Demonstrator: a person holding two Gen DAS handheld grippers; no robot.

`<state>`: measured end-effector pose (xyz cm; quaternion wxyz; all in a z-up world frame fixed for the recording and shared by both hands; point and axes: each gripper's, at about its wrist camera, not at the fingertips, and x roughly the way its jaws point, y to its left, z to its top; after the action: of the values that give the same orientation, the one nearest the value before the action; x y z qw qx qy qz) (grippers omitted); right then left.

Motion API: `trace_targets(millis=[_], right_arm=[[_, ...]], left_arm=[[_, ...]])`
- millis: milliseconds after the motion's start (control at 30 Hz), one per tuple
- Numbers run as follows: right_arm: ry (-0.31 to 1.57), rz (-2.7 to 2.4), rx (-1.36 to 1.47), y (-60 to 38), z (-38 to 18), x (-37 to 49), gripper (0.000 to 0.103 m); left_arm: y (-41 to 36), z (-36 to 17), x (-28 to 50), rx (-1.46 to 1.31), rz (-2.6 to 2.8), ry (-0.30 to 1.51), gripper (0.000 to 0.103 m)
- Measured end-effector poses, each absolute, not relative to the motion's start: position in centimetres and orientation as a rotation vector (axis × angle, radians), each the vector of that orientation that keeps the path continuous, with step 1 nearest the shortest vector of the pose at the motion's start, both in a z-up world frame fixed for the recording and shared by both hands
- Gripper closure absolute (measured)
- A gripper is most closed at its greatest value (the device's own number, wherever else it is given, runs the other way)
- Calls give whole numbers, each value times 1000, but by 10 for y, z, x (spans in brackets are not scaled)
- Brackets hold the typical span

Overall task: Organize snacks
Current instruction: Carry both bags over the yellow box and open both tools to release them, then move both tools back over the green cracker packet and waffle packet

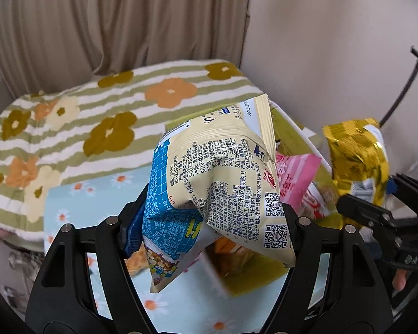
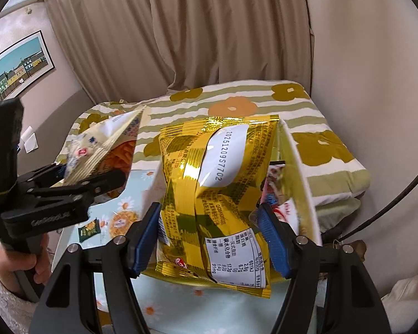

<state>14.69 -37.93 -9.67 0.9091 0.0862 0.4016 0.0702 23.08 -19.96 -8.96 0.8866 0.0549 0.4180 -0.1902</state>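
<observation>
A cream and blue snack bag is pinched between the pads of my left gripper, which is shut on it above the table. The right wrist view shows that left gripper at the left with the same cream bag. My right gripper is shut on a gold foil snack bag, held upright. From the left wrist view, the right gripper and its gold bag sit at the right. Both bags hang beside a white-rimmed box.
The box has an olive-green inside and holds a pink packet and other snacks. A small green packet lies on the daisy-print tablecloth. A bed with a flowered striped blanket and curtains lie beyond. A hand grips the left handle.
</observation>
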Motion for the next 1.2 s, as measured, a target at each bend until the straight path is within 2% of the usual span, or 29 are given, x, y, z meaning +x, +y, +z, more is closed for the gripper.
trace_targets(millis=[233, 300, 333, 400, 433, 933, 1000, 1033, 1067, 1200], right_arm=[[870, 145, 233, -409, -117, 157, 38], [878, 136, 246, -415, -123, 159, 38], [884, 132, 250, -415, -124, 159, 38], [894, 125, 266, -418, -127, 159, 38], [897, 122, 274, -420, -128, 161, 38], [895, 59, 374, -433, -144, 165, 37], [898, 47, 374, -430, -145, 165, 22], [882, 43, 366, -428, -144, 164, 7], [854, 45, 353, -426, -141, 161, 1], [830, 34, 298, -424, -143, 154, 1]], left_arm=[[-244, -120, 261, 130, -406, 969, 32], [-249, -126, 269, 146, -396, 972, 28], [-251, -127, 269, 151, -394, 970, 25], [-256, -128, 270, 163, -399, 969, 12], [-257, -128, 270, 167, -403, 969, 0], [-212, -114, 244, 152, -408, 944, 0], [-206, -112, 244, 145, -398, 943, 0], [-204, -112, 243, 139, -391, 941, 0], [-201, -111, 242, 133, -385, 941, 0], [-190, -112, 235, 106, -360, 936, 0]])
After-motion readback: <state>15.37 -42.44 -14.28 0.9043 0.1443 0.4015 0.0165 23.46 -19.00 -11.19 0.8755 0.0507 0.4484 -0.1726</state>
